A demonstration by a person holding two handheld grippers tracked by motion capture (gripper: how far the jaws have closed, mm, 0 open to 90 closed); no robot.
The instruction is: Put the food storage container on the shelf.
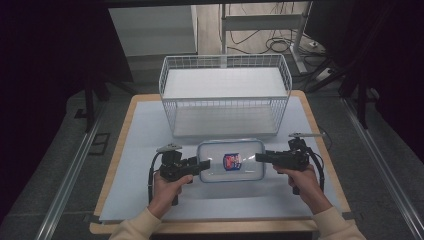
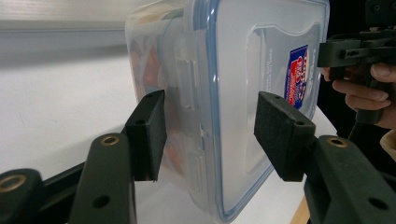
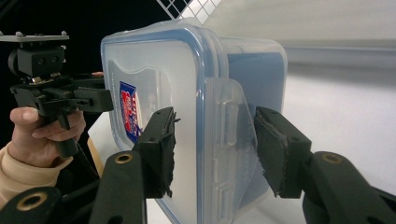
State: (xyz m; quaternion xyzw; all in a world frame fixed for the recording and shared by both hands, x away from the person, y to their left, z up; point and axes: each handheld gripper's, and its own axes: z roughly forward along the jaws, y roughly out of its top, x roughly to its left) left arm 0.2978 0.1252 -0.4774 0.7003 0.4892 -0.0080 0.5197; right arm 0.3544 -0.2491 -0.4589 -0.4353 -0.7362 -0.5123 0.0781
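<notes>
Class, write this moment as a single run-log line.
left gripper: open, straddling container left latch | right gripper: open, straddling right latch | container: lidded, on table | wire basket: behind

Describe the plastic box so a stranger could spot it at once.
Start from the white wire basket at the table's far side. In front of it lies a clear lidded box between the left gripper and right gripper. Its blue-rimmed lid carries a red-and-blue sticker.
</notes>
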